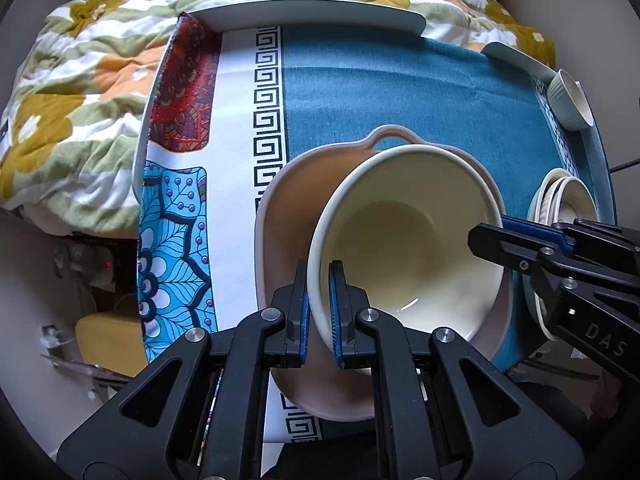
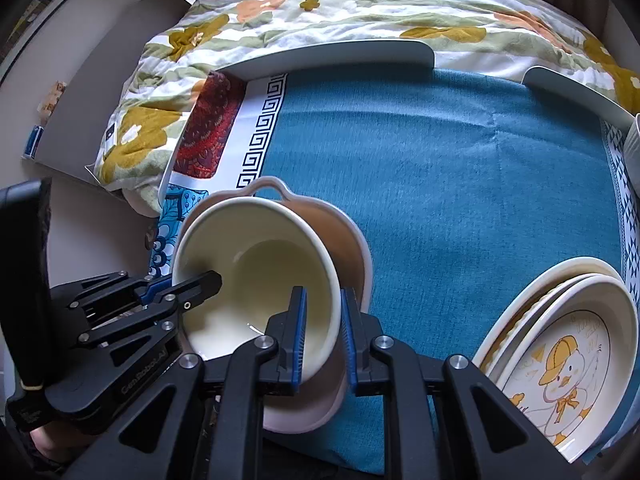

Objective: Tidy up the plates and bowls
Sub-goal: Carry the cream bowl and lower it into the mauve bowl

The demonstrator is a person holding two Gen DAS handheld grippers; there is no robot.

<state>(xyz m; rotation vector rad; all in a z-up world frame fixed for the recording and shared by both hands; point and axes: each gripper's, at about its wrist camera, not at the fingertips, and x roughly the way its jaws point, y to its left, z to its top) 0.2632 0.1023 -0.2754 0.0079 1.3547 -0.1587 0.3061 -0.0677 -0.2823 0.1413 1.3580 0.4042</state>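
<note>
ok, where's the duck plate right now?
The duck plate sits on top of a stack of plates at the lower right of the right wrist view, on the blue cloth, right of the cream bowl.

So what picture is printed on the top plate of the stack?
A yellow-capped cartoon duck with a bow on the top plate, clearest in the right wrist view.
</note>
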